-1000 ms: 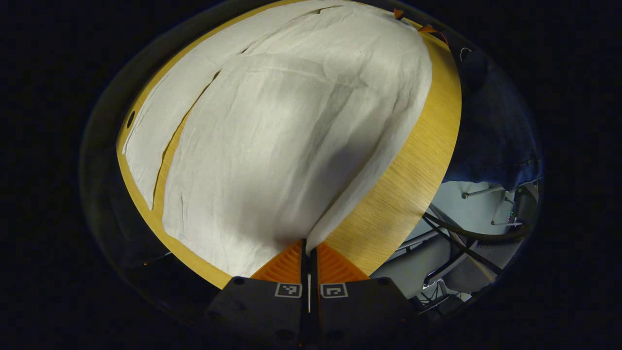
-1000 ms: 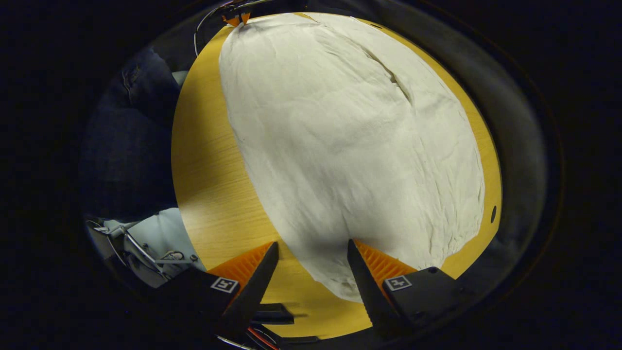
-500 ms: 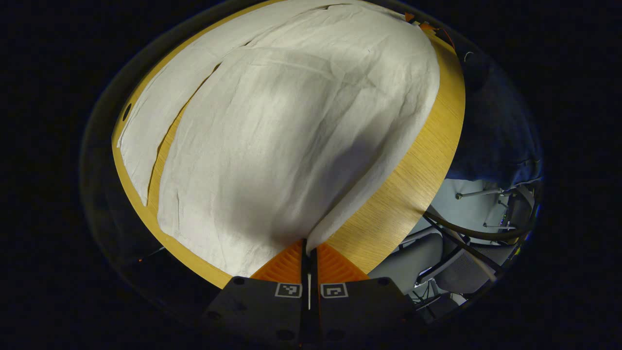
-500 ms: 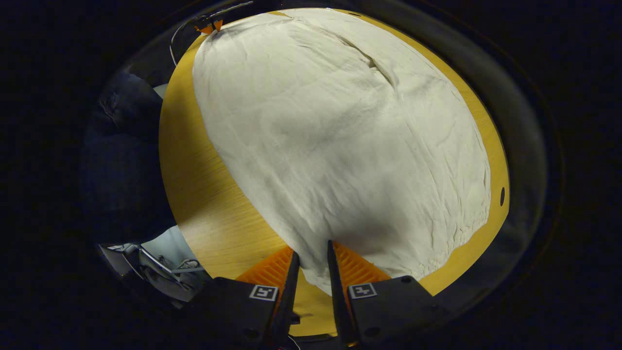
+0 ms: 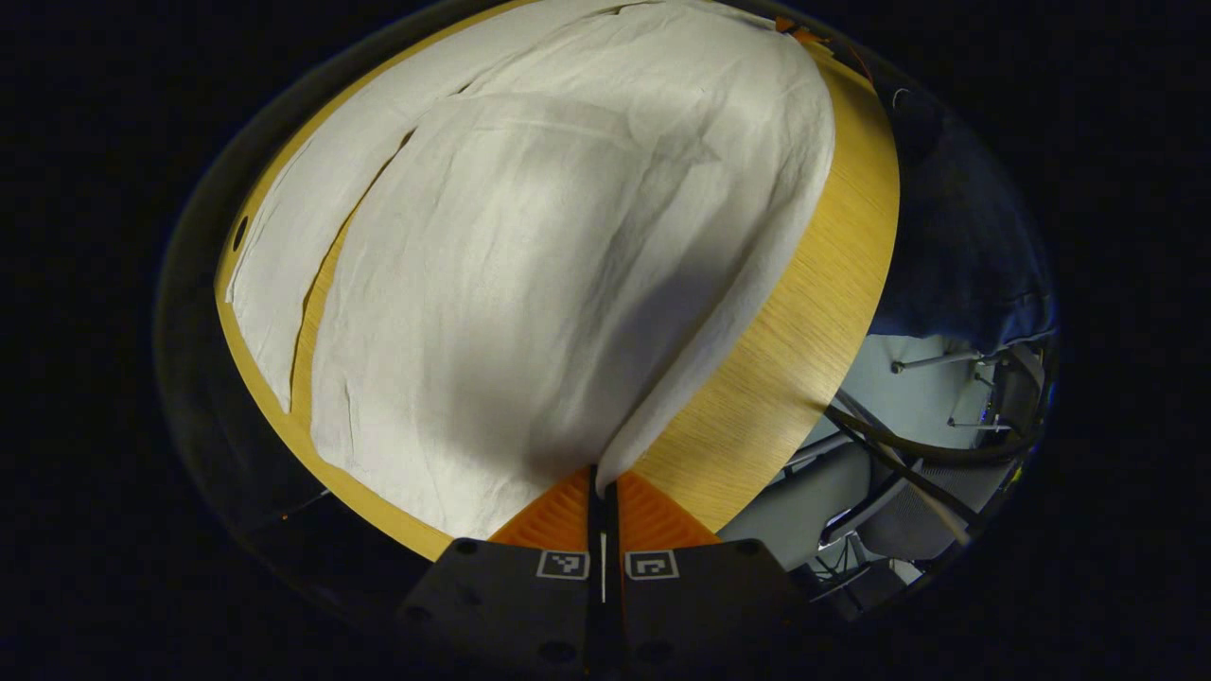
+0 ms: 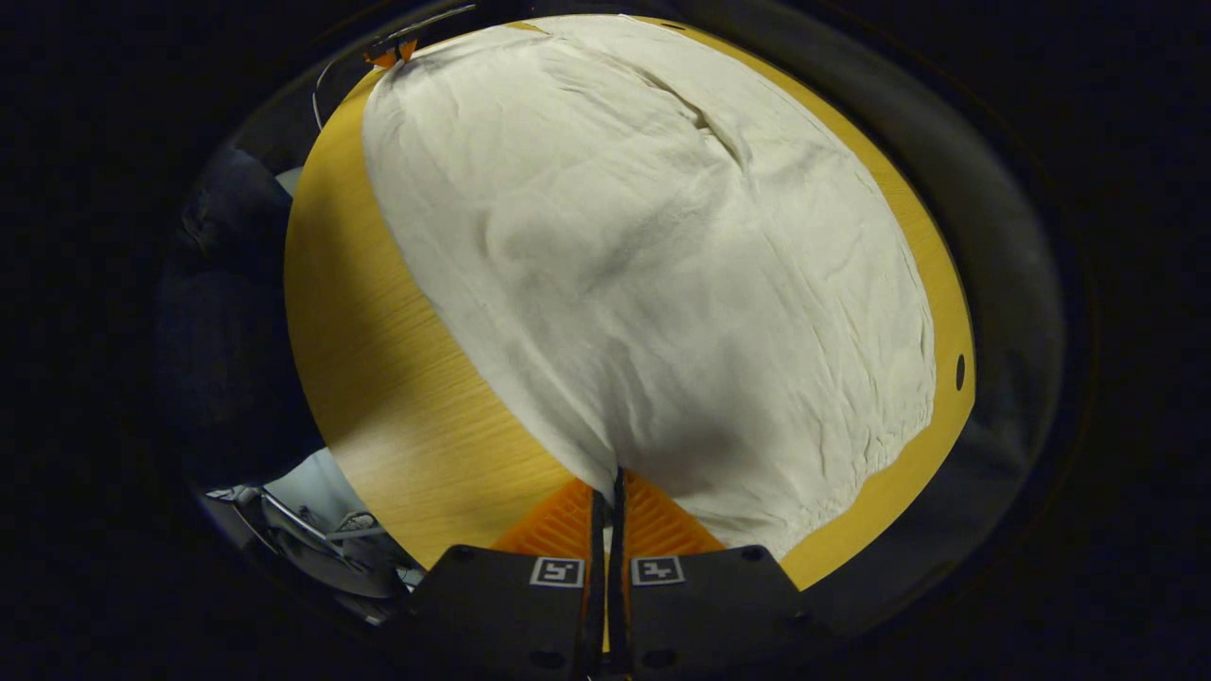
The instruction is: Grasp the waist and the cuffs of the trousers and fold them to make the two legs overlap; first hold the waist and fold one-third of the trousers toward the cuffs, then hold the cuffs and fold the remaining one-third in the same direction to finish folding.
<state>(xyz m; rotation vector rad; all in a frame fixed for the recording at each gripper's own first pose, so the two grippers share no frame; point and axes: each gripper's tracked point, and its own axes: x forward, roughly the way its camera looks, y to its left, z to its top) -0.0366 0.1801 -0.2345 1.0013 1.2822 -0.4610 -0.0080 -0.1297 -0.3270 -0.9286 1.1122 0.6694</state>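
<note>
The left gripper [image 5: 603,478] has its jaws clamped on the near edge of the white trousers [image 5: 530,274], which lie spread over the wooden bench [image 5: 804,322], one leg split off at the far left. The right gripper [image 6: 610,482], jaws wide a second ago, has now pinched the trousers' near edge too. With both ends gripped, the leg-over-leg fold looks ready to begin.

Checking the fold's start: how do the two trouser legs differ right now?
The near leg is broad in the left gripper view and runs up to the left gripper; the far leg shows as a narrow strip. The near leg's edge is pinched, the far leg lies loose. A strip of table parts them. Both are pale and wrinkled.
</note>
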